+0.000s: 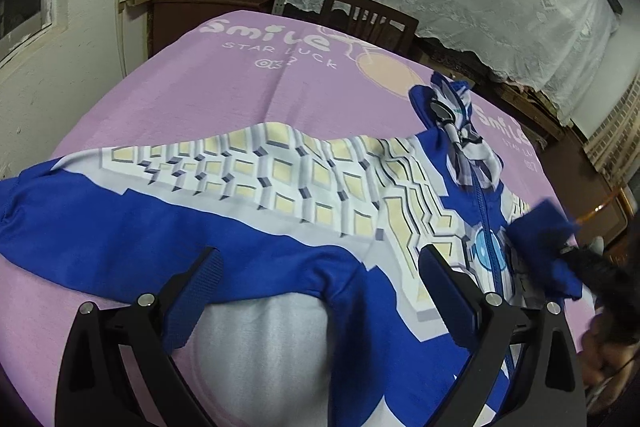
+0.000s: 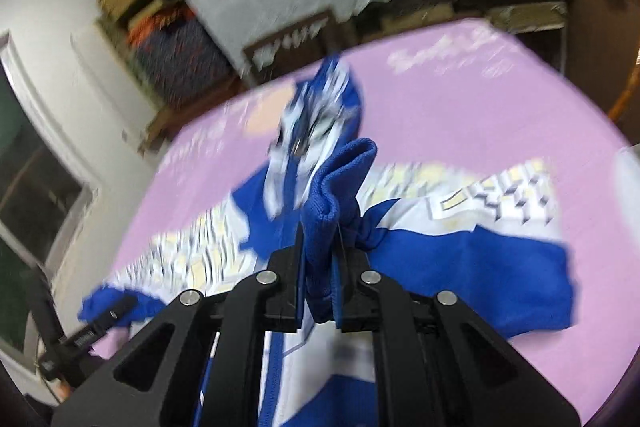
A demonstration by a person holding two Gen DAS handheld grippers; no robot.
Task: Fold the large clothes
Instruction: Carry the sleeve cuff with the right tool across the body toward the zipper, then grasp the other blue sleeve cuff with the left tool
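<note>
Black jaws of the right gripper [image 2: 320,259] are clamped on a blue cuff [image 2: 340,187] of the jacket [image 1: 280,187], which lies spread on the pink sheet [image 1: 240,79]. Over the jacket's sleeve, the left gripper [image 1: 320,267] hovers wide apart, holding nothing.
</note>
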